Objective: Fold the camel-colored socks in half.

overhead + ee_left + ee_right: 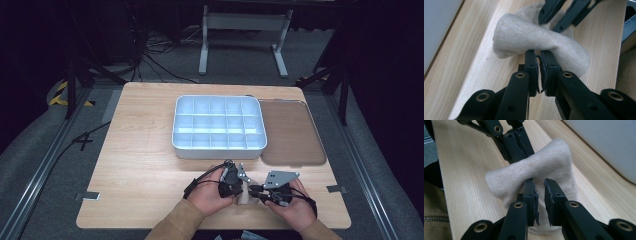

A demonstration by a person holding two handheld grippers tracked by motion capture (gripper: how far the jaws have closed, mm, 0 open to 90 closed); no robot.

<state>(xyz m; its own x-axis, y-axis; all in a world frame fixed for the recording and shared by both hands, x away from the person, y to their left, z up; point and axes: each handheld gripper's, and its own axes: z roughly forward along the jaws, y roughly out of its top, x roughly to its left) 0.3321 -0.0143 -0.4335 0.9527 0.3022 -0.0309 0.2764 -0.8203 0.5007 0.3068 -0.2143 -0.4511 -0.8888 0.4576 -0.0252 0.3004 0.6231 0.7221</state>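
Person is sitting at a wood table (140, 150), working 2 hand-held grippers close together near the table's 6 o'clock edge. A beige sock (529, 35) is lying bunched on the tabletop between them, w/ both grippers meeting over it.

Left gripper (540, 56) is pinching a fold at the sock's middle; its jaws are pressed nearly together on the cloth, w/ only a sliver of gap. Right gripper (539, 182) is reaching in from the opposite side; its jaws are standing slightly spread at the sock's edge, w/ the cloth lying under and just past the tips. Can't tell if its pads are pressing the cloth.

At 12 o'clock from the hands, a white divided tray (218, 146) is sitting mid-table. A brown lid (292, 132) is lying flat at the tray's 3 o'clock side, just beside it.
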